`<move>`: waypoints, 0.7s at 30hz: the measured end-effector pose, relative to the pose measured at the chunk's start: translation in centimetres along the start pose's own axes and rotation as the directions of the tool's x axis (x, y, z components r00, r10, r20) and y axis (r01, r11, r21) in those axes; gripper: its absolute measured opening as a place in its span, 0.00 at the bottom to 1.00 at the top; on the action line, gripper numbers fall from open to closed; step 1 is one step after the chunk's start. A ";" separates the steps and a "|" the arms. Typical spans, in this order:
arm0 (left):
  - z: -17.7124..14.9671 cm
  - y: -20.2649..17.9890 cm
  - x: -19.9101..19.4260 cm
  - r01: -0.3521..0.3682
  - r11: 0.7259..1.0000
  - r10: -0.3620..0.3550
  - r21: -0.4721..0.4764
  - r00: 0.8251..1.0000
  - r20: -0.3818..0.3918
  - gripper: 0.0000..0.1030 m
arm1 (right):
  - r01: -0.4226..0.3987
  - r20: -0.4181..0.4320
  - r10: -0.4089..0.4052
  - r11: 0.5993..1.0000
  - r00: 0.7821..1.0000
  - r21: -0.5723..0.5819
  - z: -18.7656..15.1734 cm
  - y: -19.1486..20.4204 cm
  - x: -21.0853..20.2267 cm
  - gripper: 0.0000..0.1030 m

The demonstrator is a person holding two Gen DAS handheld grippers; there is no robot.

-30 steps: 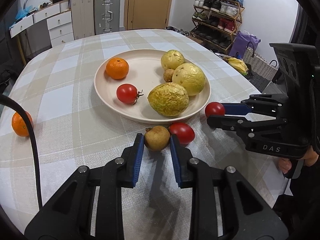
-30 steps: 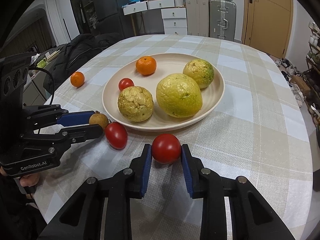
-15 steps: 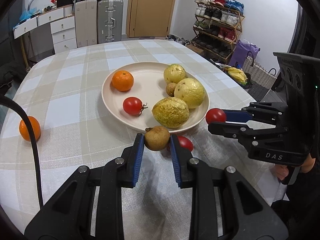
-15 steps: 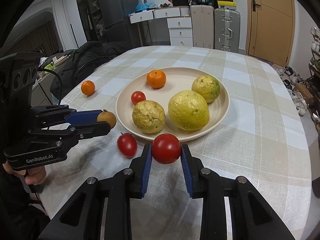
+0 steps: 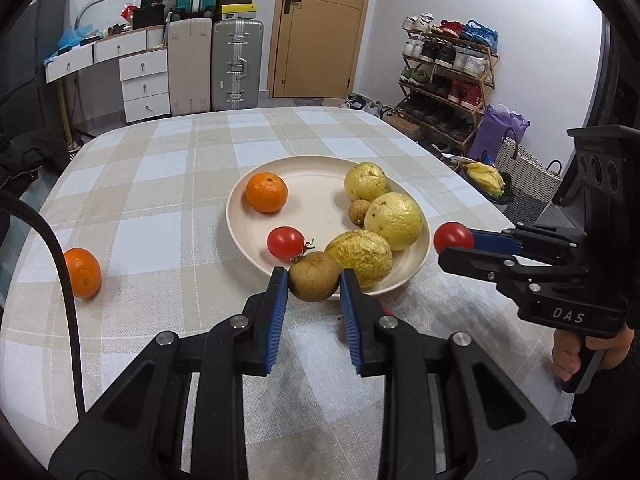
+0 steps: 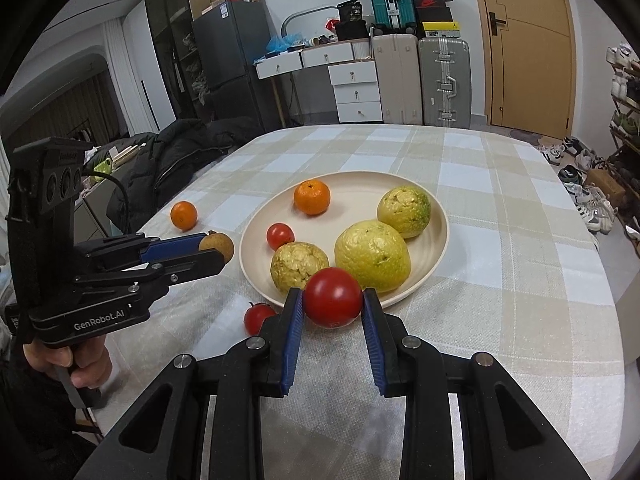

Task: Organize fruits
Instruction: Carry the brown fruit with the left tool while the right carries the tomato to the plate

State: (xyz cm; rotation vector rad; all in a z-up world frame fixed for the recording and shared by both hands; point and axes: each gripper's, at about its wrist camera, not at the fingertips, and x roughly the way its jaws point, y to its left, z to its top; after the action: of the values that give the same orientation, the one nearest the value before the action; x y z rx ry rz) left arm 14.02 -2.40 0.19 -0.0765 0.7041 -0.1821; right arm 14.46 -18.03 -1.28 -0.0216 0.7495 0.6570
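Note:
My left gripper is shut on a small brown fruit and holds it above the table, just short of the cream plate. My right gripper is shut on a red tomato, also lifted near the plate's front rim. The plate holds an orange, a tomato, three wrinkled yellow fruits and a small brown fruit. A tomato and an orange lie on the checked tablecloth.
The right gripper shows at the right of the left wrist view, the left gripper at the left of the right wrist view. Suitcases, drawers and a shoe rack stand beyond the table.
Both grippers have risen off the table with their fruits and now hold them higher, by the plate's front rim. The loose tomato stayed on the cloth.

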 end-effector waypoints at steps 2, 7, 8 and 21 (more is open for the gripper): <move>0.1 0.0 0.2 -0.006 1.000 0.006 0.001 1.000 0.005 0.23 | -0.004 0.007 0.004 1.000 1.000 0.008 0.1 -0.1 -0.1 0.29; 0.4 0.2 0.8 -0.020 1.000 0.020 -0.009 1.000 0.009 0.23 | -0.006 0.015 0.006 1.000 1.000 0.009 0.5 0.1 0.0 0.29; 0.5 0.3 0.9 -0.021 1.000 0.021 -0.014 1.000 0.011 0.23 | -0.006 0.017 0.006 1.000 1.000 0.009 0.6 0.1 0.1 0.29; 2.3 1.1 2.4 -0.044 0.998 0.045 -0.044 0.999 0.030 0.23 | 0.000 0.019 0.000 1.000 1.000 0.004 2.6 0.5 1.4 0.29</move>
State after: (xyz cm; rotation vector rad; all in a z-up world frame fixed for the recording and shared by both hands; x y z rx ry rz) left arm 17.47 -1.74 0.23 -0.1048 0.6786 -0.1224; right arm 16.55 -16.23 -0.18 -0.0120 0.7326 0.6546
